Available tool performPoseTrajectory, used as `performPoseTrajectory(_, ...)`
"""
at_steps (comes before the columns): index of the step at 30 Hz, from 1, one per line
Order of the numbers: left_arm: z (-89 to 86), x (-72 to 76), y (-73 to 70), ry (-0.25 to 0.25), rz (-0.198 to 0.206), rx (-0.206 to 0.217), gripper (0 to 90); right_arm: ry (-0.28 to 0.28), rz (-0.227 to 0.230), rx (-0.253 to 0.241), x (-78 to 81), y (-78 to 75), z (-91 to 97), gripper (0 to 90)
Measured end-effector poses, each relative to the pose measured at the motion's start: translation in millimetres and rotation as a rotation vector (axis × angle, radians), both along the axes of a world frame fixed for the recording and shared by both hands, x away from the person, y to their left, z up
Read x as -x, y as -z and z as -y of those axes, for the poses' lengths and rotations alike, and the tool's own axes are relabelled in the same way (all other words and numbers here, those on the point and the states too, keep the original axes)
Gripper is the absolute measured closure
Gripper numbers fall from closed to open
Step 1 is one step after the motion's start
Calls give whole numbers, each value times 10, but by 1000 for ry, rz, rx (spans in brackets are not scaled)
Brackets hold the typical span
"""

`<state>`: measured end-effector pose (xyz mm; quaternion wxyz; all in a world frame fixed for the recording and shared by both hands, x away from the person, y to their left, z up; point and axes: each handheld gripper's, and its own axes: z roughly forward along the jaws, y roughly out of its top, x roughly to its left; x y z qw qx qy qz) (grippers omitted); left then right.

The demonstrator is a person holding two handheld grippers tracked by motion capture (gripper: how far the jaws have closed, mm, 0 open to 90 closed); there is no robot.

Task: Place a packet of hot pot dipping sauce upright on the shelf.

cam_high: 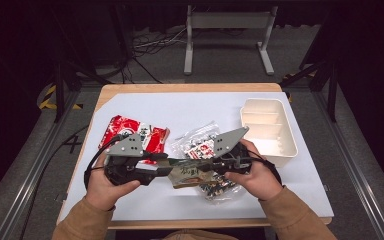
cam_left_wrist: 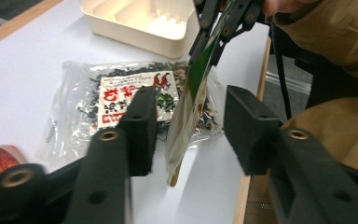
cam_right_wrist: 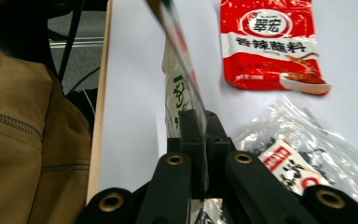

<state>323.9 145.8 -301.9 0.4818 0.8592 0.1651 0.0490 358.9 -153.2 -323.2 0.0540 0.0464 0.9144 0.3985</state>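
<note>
A flat green and beige packet hangs edge-on above the table between my two grippers. My right gripper is shut on one end of it; in the right gripper view the pads pinch the packet. My left gripper stands open around the other end. In the left gripper view the packet hangs between the two pads with a gap on each side, and the right gripper grips it from above.
A red sauce packet lies at the left of the white table mat. A clear bag of dark dried bits lies under the grippers. A white divided tray stands at the right. The wooden table edge runs close to the person's brown sleeves.
</note>
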Motion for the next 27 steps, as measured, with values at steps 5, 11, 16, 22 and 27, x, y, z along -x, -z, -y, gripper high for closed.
performPoseTrajectory(5,-103,-24,43,-31,8,12,451,21,4,-12,-53,-103,144,899)
performPoseTrajectory(11,-213,-60,86,-71,7,21,430,47,32,-13,-120,-232,293,899)
performPoseTrajectory(16,-239,-82,122,-84,1,18,400,74,61,0,-175,-315,393,899)
performPoseTrajectory(22,-270,-133,194,-106,-10,4,386,109,92,-14,-280,-432,571,899)
performPoseTrajectory(27,-323,-188,252,-124,-4,-7,380,142,111,-22,-346,-510,696,899)
